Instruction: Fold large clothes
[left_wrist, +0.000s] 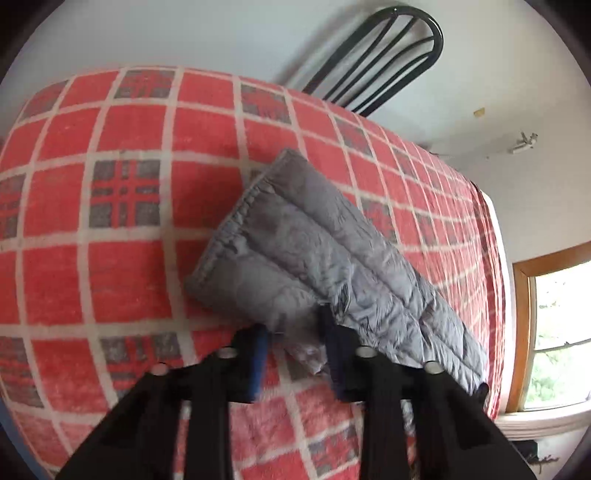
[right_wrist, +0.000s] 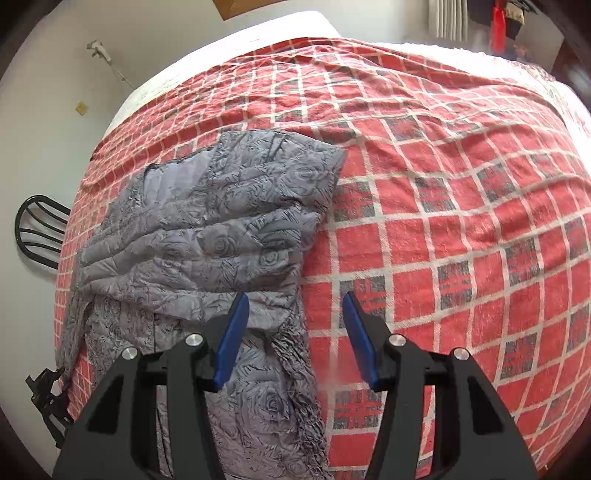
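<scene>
Left hand-held gripper (left_wrist: 295, 347) pinches the grey quilted jacket (left_wrist: 314, 258); right hand-held gripper (right_wrist: 291, 332) gapes above its edge.

quilted garment (right_wrist: 207, 236) between and beyond fingers: grey, darker rose print. blanket (right_wrist: 443, 184) under fingers: red, white grid, grey-black plaid squares. finger pads (right_wrist: 232, 339): blue; gripper bodies black. chair (left_wrist: 388, 55) beyond: black.

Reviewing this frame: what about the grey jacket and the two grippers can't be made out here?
- Left wrist view: whether the left gripper pinches the grey quilted jacket; motion blur smears its fingertips.
- Right wrist view: the jacket's near end, cut off by the bottom edge and covered by the right gripper.
- Both views: the checked blanket under the jacket.
</scene>
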